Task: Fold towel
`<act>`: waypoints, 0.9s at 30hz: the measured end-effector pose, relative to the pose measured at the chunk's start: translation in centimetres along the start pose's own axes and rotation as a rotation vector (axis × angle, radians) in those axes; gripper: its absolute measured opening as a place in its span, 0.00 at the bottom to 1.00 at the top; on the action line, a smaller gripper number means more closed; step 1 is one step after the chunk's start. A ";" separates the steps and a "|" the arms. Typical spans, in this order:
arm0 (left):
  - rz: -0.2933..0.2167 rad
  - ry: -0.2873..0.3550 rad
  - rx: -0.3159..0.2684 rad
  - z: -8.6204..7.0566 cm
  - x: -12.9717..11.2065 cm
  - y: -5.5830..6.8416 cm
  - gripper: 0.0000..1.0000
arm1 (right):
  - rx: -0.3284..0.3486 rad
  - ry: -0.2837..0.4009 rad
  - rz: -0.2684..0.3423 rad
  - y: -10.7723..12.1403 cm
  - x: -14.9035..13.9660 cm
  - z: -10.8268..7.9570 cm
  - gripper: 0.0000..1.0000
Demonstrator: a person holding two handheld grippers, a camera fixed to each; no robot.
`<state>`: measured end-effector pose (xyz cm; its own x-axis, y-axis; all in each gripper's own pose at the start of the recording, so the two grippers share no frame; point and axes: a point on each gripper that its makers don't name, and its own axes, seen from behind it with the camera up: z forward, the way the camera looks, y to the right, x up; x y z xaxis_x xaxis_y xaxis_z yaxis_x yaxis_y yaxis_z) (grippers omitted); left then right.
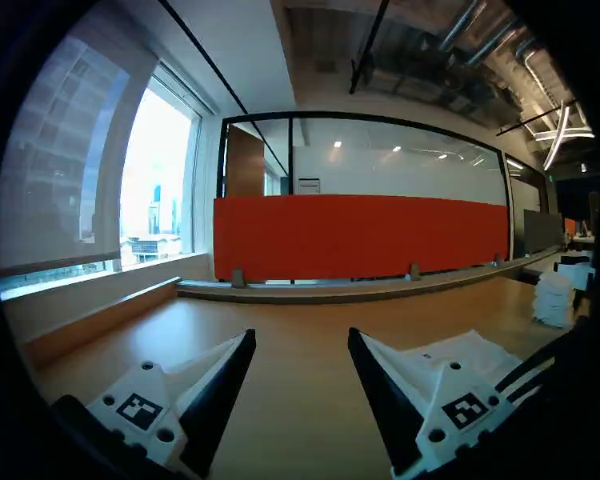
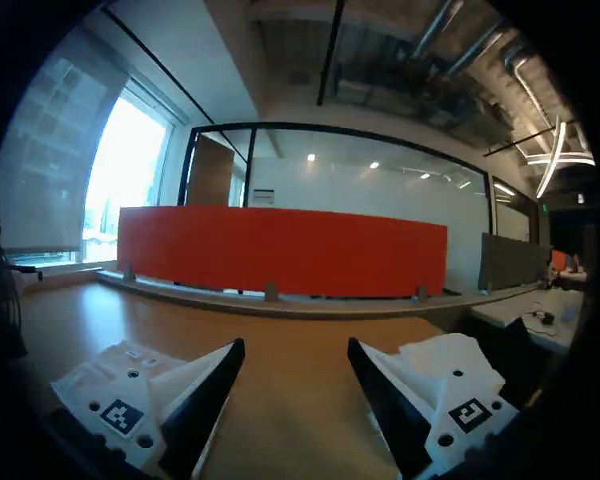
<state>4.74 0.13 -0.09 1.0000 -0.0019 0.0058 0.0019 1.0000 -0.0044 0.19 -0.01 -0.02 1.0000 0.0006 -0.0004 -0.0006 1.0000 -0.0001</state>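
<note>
The left hand-held gripper (image 1: 301, 332) hangs over the counter (image 1: 300, 392) with its fingers apart and nothing between them. The right hand-held gripper (image 2: 296, 342) is the same, spread wide and empty. Each finger is a white plastic wedge with a black inner face and a square printed tag.

Nothing is gripped, so I'd say the folding is not yet begun and this is the approach. A pale, rumpled cloth, likely the towel (image 2: 444, 350), peeks from behind the finger on the right of the right gripper view. It lies on the counter, but I can't tell how it is spread. The next move calls for lowering both grippers and pinching two corners of one edge.

The counter is smooth, warm wood. Farther off, a stack (image 1: 554, 298) of white folded pieces sits near its edge. Beyond are a flat orange divider (image 1: 356, 236) and a bright window (image 1: 152, 200).
</note>
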 end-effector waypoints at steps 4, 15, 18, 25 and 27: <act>-0.007 0.004 -0.007 -0.2 2.7 0.2 0.85 | -0.003 0.006 0.011 -0.1 3.4 -0.3 1.00; -0.011 0.005 -0.018 -1.0 10.3 1.0 0.85 | -0.021 0.029 0.024 0.5 12.1 -1.4 1.00; -0.012 0.012 -0.018 -1.2 11.9 1.2 0.85 | -0.029 0.034 0.030 0.8 13.6 -1.6 1.00; -0.007 -0.005 -0.029 -1.6 14.3 1.9 0.85 | -0.033 0.019 0.039 1.2 15.5 -2.1 1.00; -0.005 -0.014 -0.037 -1.7 14.7 2.1 0.85 | -0.026 0.013 0.037 1.0 16.0 -2.1 1.00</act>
<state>19.50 2.18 -1.75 0.9998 -0.0070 0.0203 0.0078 0.9991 -0.0409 16.17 1.04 -2.17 0.9992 0.0374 -0.0135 -0.0377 0.9990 -0.0259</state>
